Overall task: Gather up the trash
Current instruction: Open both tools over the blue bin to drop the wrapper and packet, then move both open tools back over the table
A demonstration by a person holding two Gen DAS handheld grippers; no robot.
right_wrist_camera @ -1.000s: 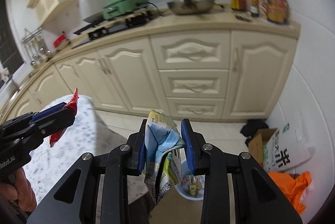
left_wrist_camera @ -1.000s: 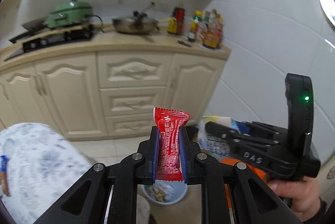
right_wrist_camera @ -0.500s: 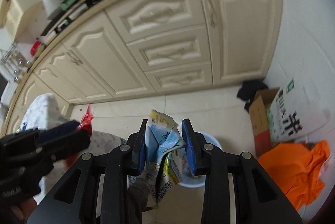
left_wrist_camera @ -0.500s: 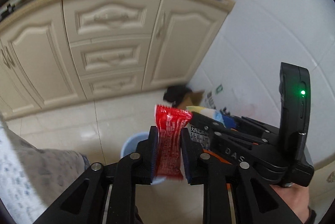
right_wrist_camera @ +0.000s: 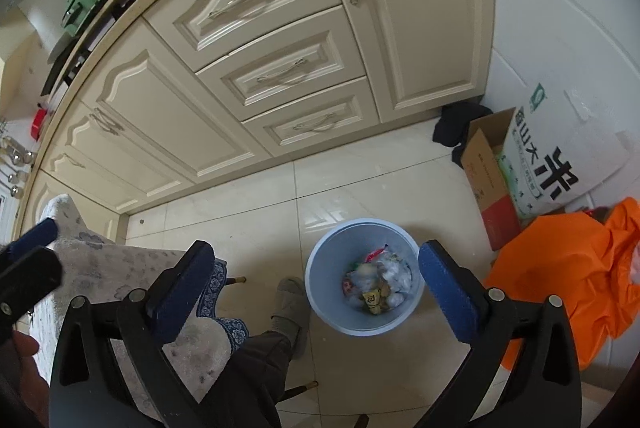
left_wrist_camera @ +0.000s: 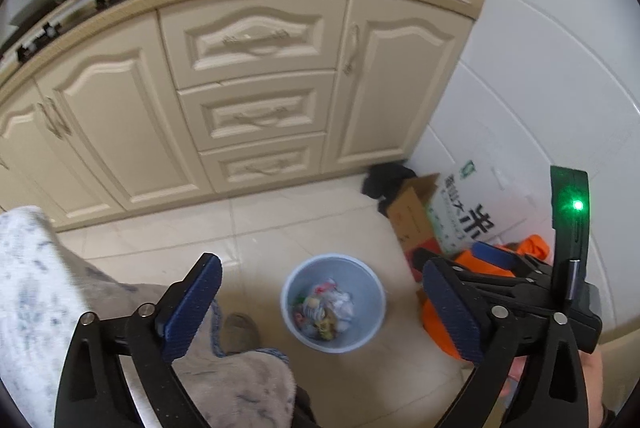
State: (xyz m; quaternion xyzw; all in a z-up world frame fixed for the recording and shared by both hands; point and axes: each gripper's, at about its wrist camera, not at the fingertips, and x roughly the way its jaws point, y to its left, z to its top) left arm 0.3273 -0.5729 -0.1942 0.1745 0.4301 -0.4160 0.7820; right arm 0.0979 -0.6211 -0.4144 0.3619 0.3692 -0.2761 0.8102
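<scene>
From the left wrist view, the left gripper (left_wrist_camera: 320,308) hangs above the pale blue trash bin (left_wrist_camera: 334,302) on the tiled floor (left_wrist_camera: 280,228). Its jaws have just been opening and now stand spread wide with nothing between them. The bin sits framed in the gap, holding a heap of crumpled wrappers (left_wrist_camera: 324,310). To the right the right gripper (left_wrist_camera: 500,280) crosses the view, held in a hand (left_wrist_camera: 596,380), in front of an orange bag (left_wrist_camera: 532,248), a cardboard box (left_wrist_camera: 416,216) and a white rice sack (left_wrist_camera: 472,212). A cloth-covered seat (left_wrist_camera: 36,300) fills the lower left.

From the right wrist view, the right gripper (right_wrist_camera: 316,280) has likewise just been opening; its jaws are spread and empty. The trash bin (right_wrist_camera: 320,280) lies below and between the fingers, toward the right one, with the wrappers (right_wrist_camera: 378,284) inside. A slippered foot (right_wrist_camera: 290,302) stands just beside the bin, and the left gripper (right_wrist_camera: 28,260) shows at the left edge.

My judgement: this is the drop step, with both pieces apparently released into the bin, though I cannot pick them out among the heap. The next move calls for lifting both grippers clear and turning to look for more trash, jaws kept wide for the next pickup.
</scene>
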